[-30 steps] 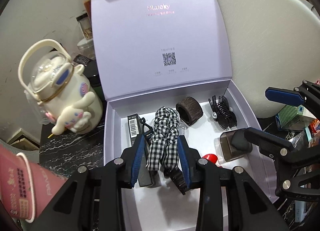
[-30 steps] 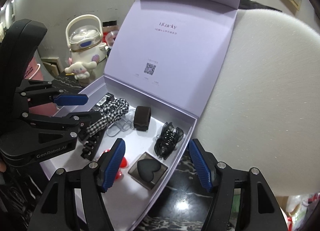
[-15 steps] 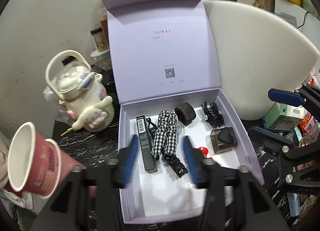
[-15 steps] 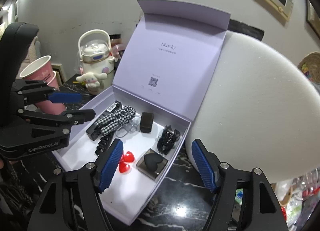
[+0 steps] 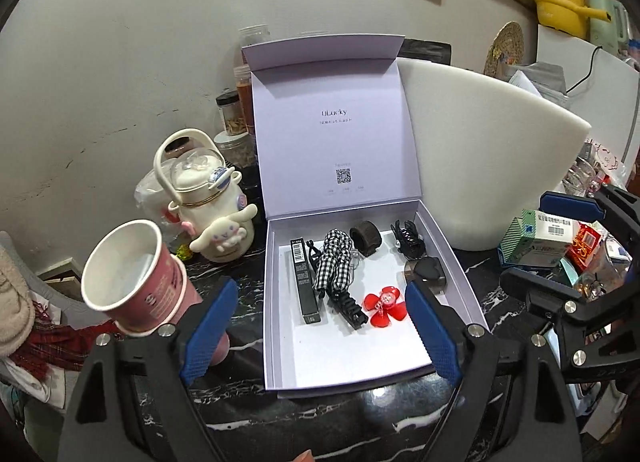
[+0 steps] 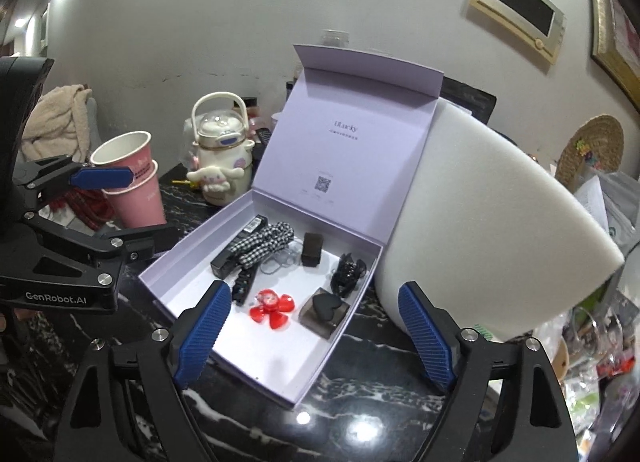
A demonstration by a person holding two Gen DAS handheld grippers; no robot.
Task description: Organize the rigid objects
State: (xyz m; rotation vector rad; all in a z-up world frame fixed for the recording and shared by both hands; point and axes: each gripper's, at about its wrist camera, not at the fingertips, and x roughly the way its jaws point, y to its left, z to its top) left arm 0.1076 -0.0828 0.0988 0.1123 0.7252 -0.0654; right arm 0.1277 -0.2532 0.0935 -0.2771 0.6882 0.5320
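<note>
Nearest to us, left gripper [image 5: 316, 326]: jaws spread wide with nothing between them; they have just been opening, and a second ago they closed round the checked hair tie, which now lies released in the box while we have drawn back and up from it. Right gripper [image 6: 316, 326]: likewise gaping and empty, its jaws also just opened further, backed off from the box's near right corner. Next out, lilac box [image 5: 456, 262], lid upright, standing on the dark marbled counter [image 5: 320, 418] near its front edge. Contents, front to back: red flower clip [image 5: 385, 305] toward the near right; black comb clip [image 5: 349, 304] and black barcode tube [image 5: 305, 280] lying lengthwise at the left; checked hair tie [image 5: 335, 264] draped between them; smoky case with black heart [image 5: 425, 270] against the right wall; brown ring [image 5: 365, 238] and black claw clip [image 5: 409, 240] along the back wall. The near third of the box floor is bare. Beside the box's left wall: stacked pink paper cups [image 5: 132, 278], then a cream character kettle [image 5: 208, 202]; against its right wall a white foam block [image 5: 480, 158]. We judge the placing step finished, all seven pieces boxed and both grippers free; what seems left is closing the lid or fetching any further item.
</note>
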